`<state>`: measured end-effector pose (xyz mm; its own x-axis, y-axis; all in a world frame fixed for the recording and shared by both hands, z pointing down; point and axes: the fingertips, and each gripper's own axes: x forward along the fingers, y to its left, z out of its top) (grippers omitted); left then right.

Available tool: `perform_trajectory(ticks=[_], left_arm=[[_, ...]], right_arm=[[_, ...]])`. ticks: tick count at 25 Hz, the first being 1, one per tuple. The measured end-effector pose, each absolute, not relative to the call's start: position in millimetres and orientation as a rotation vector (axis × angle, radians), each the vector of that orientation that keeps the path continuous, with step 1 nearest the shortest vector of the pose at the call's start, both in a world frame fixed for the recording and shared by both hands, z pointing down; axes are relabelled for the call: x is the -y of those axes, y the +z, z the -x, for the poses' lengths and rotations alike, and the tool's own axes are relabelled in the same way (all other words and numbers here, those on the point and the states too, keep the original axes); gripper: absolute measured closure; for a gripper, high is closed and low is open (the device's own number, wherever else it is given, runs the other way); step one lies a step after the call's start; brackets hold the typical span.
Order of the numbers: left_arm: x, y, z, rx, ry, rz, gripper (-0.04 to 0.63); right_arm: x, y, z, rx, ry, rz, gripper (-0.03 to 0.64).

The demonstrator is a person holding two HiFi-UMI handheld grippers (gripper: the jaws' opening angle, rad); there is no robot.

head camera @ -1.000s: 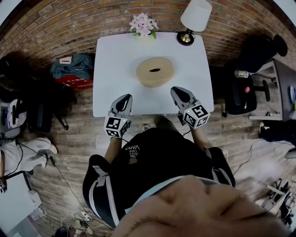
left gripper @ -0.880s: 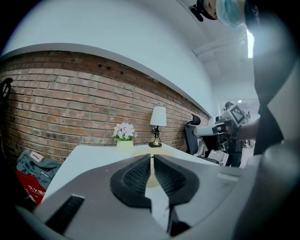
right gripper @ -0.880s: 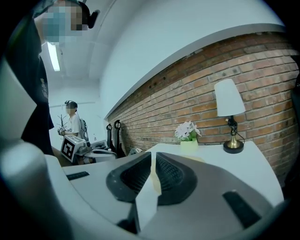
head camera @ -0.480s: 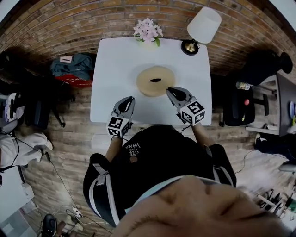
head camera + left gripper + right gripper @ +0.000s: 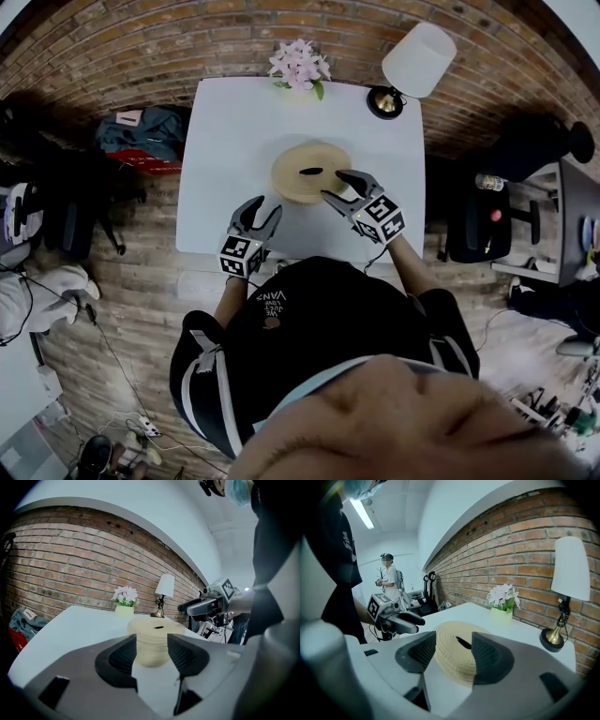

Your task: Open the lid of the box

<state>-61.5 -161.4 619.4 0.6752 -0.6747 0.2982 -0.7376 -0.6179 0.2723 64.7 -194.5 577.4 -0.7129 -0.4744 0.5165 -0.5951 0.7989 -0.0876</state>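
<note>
Round woven straw box, lid on, mid white tabletop, left claw and right claw released, jaws just opened, nothing between, box beyond each gap, pink flowers and white-shaded lamp behind, standing person only in right gripper view

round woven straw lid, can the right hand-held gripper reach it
Probably yes: the right hand-held gripper is beside the round woven straw lid, jaws just opened and empty, nothing in the way.

Lab-like room: brick wall, table, power strip
</note>
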Motion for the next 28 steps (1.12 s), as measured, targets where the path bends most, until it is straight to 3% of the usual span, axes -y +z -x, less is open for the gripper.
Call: perform_trajectory(ticks=[14, 28], left_arm=[[172.1, 661.3, 39.2, 1.037, 0.396, -2.504, 0.227], [190.7, 688.4, 25.5, 0.979, 0.542, -2.546, 0.202]], right_arm=[[193.8, 607.9, -37.7, 2.362, 0.234, -0.365, 0.291], [192.9, 639.2, -25.0, 2.09, 0.166, 0.05, 0.272]])
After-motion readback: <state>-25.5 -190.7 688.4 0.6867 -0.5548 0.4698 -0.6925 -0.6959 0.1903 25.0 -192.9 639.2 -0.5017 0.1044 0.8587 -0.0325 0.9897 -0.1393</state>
